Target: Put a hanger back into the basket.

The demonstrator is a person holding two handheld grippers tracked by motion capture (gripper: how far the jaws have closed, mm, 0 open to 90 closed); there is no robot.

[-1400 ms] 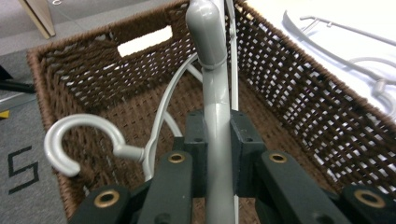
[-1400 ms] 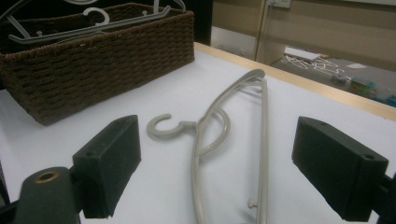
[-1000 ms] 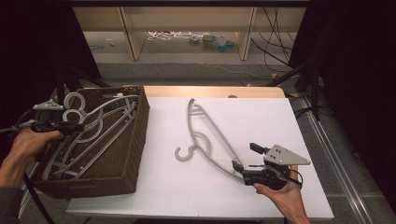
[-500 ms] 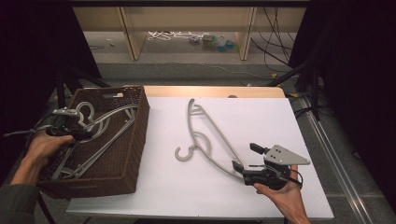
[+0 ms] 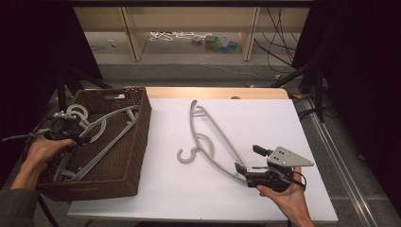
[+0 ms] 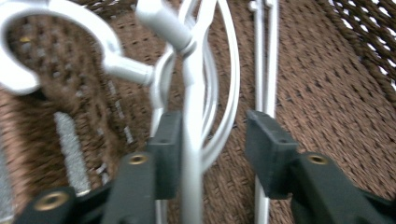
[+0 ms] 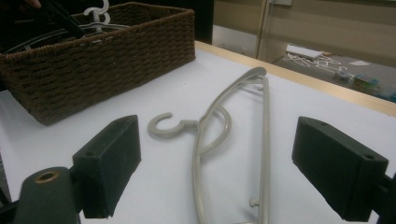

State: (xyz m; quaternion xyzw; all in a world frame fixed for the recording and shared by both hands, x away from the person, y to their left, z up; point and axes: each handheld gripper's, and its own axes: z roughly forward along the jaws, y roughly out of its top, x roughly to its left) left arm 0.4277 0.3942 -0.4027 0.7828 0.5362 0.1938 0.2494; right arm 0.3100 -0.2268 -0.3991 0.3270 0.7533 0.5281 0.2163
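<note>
A brown wicker basket (image 5: 137, 156) stands at the table's left with several white hangers (image 5: 101, 125) in it. My left gripper (image 5: 85, 139) reaches down into the basket. Its jaws have just been opening and are open now. The neck of a white hanger (image 6: 194, 93) runs between them, lying against one pad and apart from the other, over the woven floor (image 6: 327, 93). A grey hanger (image 5: 192, 120) lies flat on the white tabletop. My right gripper (image 5: 247, 159) rests open at its near end, and the grey hanger (image 7: 266, 140) stretches away between the wide jaws.
The basket (image 7: 107, 60) stands to the left beyond the grey hanger. A wooden strip (image 5: 213, 92) edges the table's far side. Behind it a low shelf holds cables and small items (image 5: 208, 40). Dark stands and cables (image 5: 307, 85) run along the right.
My left gripper has sunk into the basket with the white hanger, and its jaws have parted from it. The right gripper and the grey hanger have stayed put.
</note>
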